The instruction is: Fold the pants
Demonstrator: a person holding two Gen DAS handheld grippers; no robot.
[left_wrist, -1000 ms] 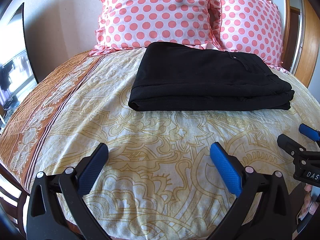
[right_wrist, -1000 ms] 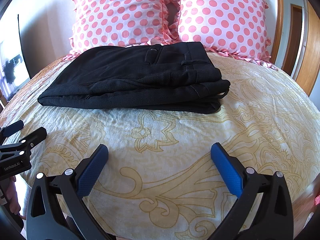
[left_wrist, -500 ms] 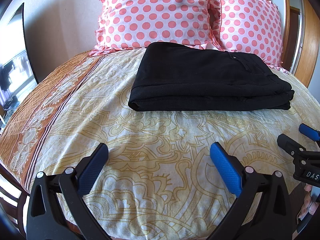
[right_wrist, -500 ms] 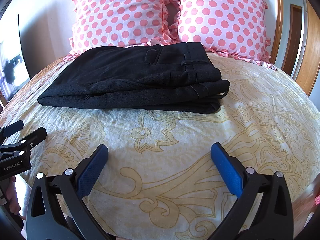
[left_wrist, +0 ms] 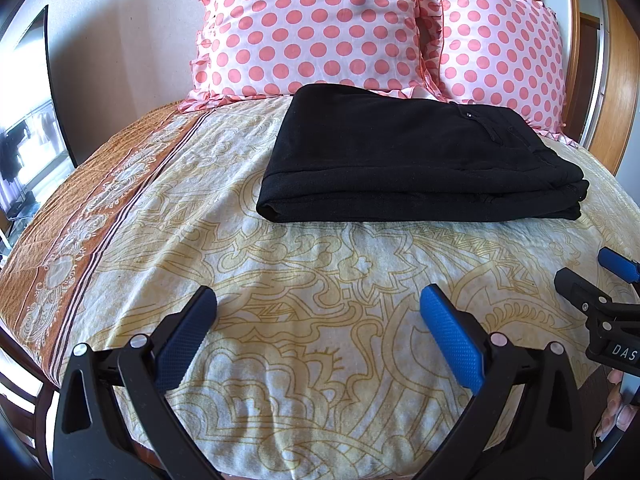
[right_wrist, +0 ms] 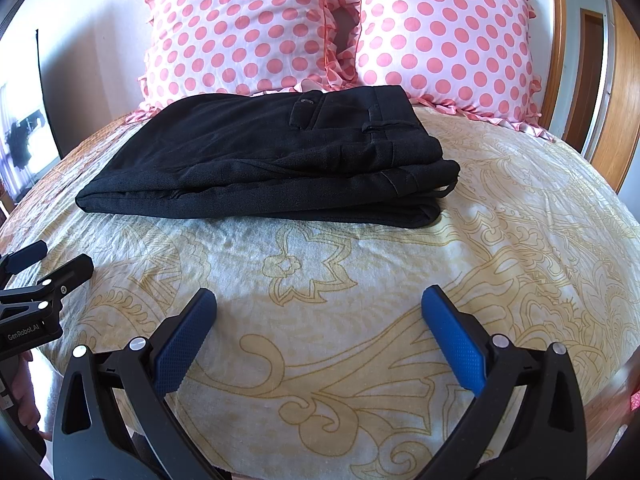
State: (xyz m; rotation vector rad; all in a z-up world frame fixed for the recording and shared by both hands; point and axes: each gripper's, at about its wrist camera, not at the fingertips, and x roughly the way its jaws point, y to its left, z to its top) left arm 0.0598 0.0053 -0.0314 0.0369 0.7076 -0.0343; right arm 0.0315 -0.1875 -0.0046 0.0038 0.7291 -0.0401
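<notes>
In the left wrist view, the left gripper (left_wrist: 318, 310) is seen spread wide with nothing between its blue pads, held low over the cream floral bedspread (left_wrist: 328, 280), while the black folded pants (left_wrist: 412, 164) lie as a flat stack further up the bed, just below the pink polka-dot pillows (left_wrist: 320, 28). In the right wrist view, the right gripper (right_wrist: 320, 312) is likewise fully parted and empty, well apart from the pants (right_wrist: 272, 164), whose waistband end faces right. The folding is judged complete, so only stray edges, such as the loose loop at the waistband corner, need tidying, without disturbing the stacked layers.
</notes>
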